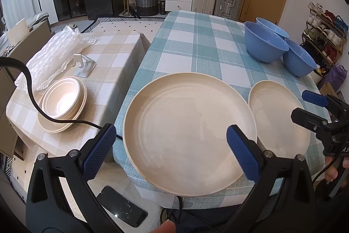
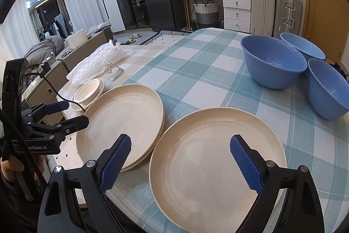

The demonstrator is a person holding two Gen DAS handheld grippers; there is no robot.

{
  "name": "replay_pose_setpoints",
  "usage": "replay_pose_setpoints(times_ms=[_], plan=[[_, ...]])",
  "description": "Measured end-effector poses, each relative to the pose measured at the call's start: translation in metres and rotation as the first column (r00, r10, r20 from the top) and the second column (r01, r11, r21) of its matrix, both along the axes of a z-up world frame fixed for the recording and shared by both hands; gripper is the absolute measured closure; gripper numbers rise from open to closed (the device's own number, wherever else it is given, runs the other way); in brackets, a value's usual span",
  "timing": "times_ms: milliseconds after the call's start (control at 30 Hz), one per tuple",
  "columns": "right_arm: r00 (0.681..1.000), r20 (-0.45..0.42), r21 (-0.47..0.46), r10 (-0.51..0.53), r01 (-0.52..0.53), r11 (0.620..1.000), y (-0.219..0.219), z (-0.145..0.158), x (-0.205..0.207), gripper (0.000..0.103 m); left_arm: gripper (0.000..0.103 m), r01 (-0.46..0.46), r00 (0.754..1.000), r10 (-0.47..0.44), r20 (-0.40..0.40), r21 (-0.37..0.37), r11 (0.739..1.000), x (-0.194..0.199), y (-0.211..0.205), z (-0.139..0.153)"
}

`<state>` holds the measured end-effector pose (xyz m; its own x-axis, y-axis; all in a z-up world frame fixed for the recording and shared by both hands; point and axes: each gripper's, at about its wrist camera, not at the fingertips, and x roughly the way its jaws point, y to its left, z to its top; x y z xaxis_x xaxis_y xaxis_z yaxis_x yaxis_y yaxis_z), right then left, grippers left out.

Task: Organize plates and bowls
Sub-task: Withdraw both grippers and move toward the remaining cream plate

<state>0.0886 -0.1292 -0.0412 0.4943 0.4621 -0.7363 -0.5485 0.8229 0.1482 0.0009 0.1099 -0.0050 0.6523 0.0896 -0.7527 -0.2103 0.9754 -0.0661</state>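
A large cream plate [image 1: 189, 130] lies at the near edge of the blue checked table [image 1: 196, 47]; in the right wrist view it tops a short stack of plates [image 2: 124, 123]. My left gripper [image 1: 171, 151] hovers wide open over its near part, pads touching nothing, and shows at the left [image 2: 77, 111]. A second cream plate [image 2: 218, 165] lies to the right [image 1: 279, 119]. My right gripper [image 2: 181, 163] hangs open above it, empty, and enters from the right [image 1: 298, 104]. Three blue bowls [image 2: 272, 60] [image 2: 303, 46] [image 2: 329, 88] stand upright at the far right.
A lower beige checked table [image 1: 113, 54] to the left carries nested cream bowls on a plate [image 1: 62, 102], crumpled plastic wrap [image 1: 52, 54] and a metal stand [image 1: 85, 64]. A black cable [image 1: 32, 91] crosses it. A phone [image 1: 122, 209] lies below the table edge.
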Motion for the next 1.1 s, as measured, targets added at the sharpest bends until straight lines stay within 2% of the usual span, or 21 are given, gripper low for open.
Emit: replay_pose_setpoints(times_ms=[467, 1100], plan=[[0.998, 0.02, 0.019, -0.063, 0.063, 0.998, -0.027, 0.002, -0.007, 0.009, 0.002, 0.007, 1.0, -0.007, 0.012, 0.004, 1.0, -0.004, -0.001, 0.004], [0.993, 0.053, 0.029, -0.105, 0.103, 0.994, -0.034, 0.003, -0.015, 0.009, 0.002, 0.017, 0.999, -0.017, 0.044, 0.001, 1.0, -0.009, -0.004, 0.007]])
